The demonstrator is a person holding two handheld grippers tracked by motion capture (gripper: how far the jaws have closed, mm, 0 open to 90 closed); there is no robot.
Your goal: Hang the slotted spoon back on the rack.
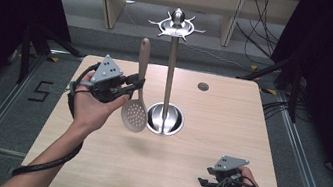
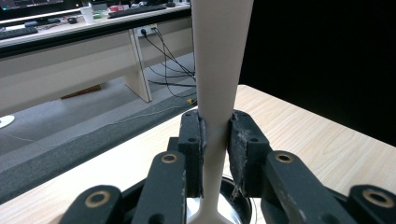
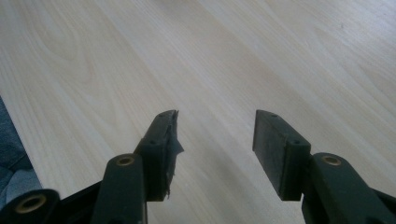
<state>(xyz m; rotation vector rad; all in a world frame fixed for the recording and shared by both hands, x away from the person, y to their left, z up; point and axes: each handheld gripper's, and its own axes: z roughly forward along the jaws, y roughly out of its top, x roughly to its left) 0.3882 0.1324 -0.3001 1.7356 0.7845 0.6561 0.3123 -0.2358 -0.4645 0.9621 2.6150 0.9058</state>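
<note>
Left gripper (image 1: 134, 84) clamps the slotted spoon (image 1: 135, 114) handle, bowl hanging below; right gripper (image 1: 202, 181) released

Pale beige slotted spoon (image 1: 136, 100), upright, handle up, perforated round head down, raised just beside metal stand base
</note>
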